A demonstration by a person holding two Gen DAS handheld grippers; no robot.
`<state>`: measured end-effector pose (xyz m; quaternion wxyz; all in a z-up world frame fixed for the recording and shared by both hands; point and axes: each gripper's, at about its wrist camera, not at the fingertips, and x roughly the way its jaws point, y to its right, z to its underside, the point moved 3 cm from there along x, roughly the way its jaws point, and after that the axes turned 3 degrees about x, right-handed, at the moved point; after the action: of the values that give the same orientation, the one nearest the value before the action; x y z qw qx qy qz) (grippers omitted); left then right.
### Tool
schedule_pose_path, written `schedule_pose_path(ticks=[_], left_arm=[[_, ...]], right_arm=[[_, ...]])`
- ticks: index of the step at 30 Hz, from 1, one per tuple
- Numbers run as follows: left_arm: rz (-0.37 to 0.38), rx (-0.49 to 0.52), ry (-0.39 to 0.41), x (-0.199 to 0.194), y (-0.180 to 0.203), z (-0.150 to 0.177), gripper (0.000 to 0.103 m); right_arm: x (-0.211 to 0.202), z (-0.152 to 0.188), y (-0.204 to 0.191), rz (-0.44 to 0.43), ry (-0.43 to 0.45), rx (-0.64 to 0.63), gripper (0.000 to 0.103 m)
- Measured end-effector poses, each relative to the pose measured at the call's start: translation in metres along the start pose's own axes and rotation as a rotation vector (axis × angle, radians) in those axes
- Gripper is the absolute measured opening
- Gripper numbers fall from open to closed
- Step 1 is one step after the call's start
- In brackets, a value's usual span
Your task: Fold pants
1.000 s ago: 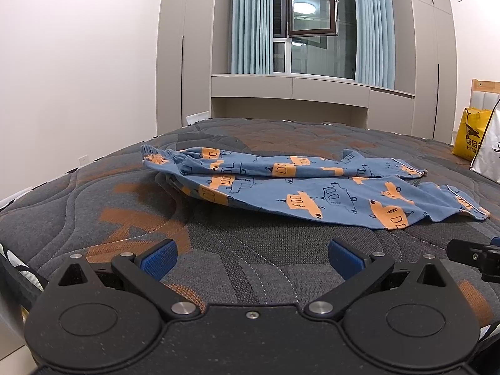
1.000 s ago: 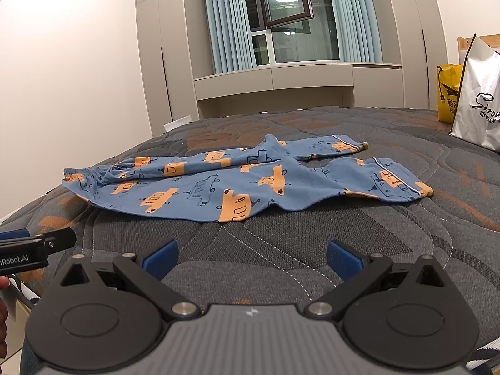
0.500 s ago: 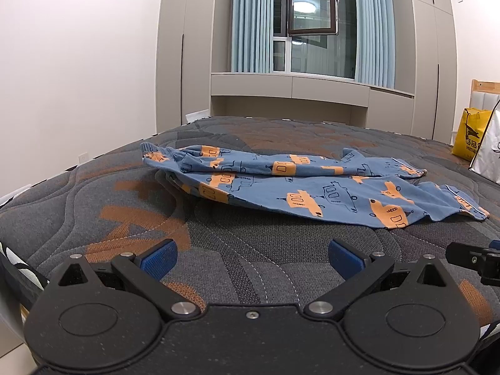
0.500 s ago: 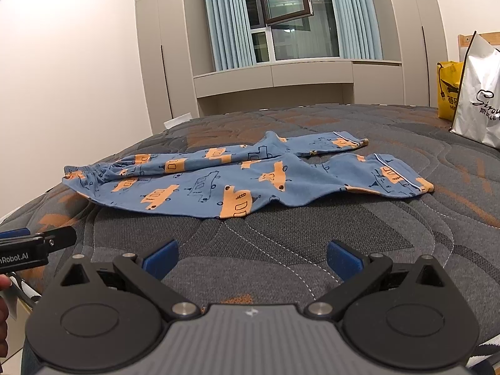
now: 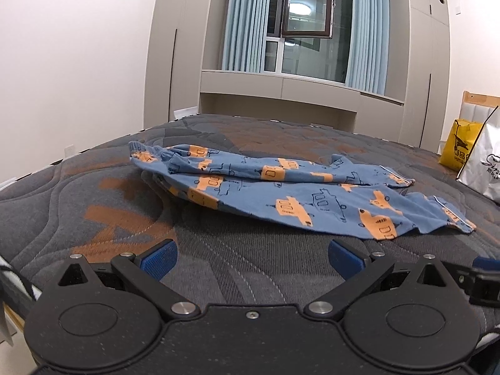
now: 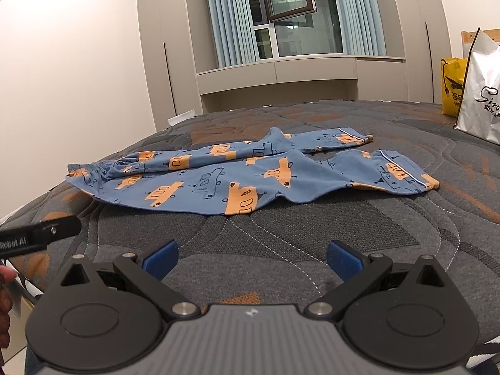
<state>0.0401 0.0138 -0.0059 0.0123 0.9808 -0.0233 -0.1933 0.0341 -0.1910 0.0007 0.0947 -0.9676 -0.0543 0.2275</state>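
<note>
Right now, through your left wrist camera, your left gripper [image 5: 251, 257] hangs low over the near edge of the mattress [image 5: 93, 193] with its blue-padded fingers [image 5: 157, 257] spread wide and nothing between them. Ahead of the claw, well apart from the fingertips, the pants [image 5: 281, 193] lie across the quilted grey and orange surface: blue fabric printed with orange vehicles. Their gathered waistband sits ahead and to the left of the claw, and the two legs run off to the right, the nearer one ending ahead of your right-hand finger. Far off to the right of the claw, a yellow bag [image 5: 459, 150] and a white bag [image 5: 482, 168] stand at the mattress edge. Part of your right gripper [image 5: 484, 284] pokes in just beside the right-hand finger.

Next, through your right wrist camera, your right gripper [image 6: 251, 257] is likewise spread wide and empty above the mattress [image 6: 312, 237]. The pants [image 6: 237, 181] lie ahead of this claw, waistband to the far left, leg cuffs ahead and to the right, the two legs parting near the cuffs. A finger of your left gripper [image 6: 40, 234] reaches in to the left of the claw, near the waistband end but apart from it. The white bag [image 6: 481, 90] stands far right.
</note>
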Motion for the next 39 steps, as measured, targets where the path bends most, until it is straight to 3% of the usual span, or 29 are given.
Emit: schedule_pose_path(ticks=[7, 12, 16, 22, 31, 35, 39], left_arm=[[0.048, -0.067, -0.007, 0.023, -0.014, -0.03, 0.103], [0.125, -0.07, -0.118, 0.053, -0.011, -0.045, 0.103], [0.184, -0.082, -0.133, 0.068, -0.01, -0.054, 0.103], [0.283, -0.269, -0.136, 0.097, -0.029, -0.077, 0.103], [0.273, -0.321, -0.04, 0.139, -0.058, -0.099, 0.103], [0.201, -0.264, -0.033, 0.158, -0.065, -0.113, 0.103], [0.057, -0.119, -0.055, 0.18, -0.067, -0.13, 0.103]], right_arm=[[0.011, -0.022, 0.002, -0.02, -0.031, -0.008, 0.103], [0.022, -0.043, 0.007, 0.034, -0.038, -0.027, 0.103], [0.032, -0.055, 0.01, 0.043, -0.026, -0.039, 0.103], [0.051, -0.071, 0.011, 0.024, -0.014, -0.068, 0.103], [0.087, -0.099, 0.014, -0.062, 0.021, -0.15, 0.103], [0.11, -0.115, 0.017, -0.122, 0.017, -0.157, 0.103], [0.134, -0.133, 0.018, -0.176, 0.044, -0.165, 0.103]])
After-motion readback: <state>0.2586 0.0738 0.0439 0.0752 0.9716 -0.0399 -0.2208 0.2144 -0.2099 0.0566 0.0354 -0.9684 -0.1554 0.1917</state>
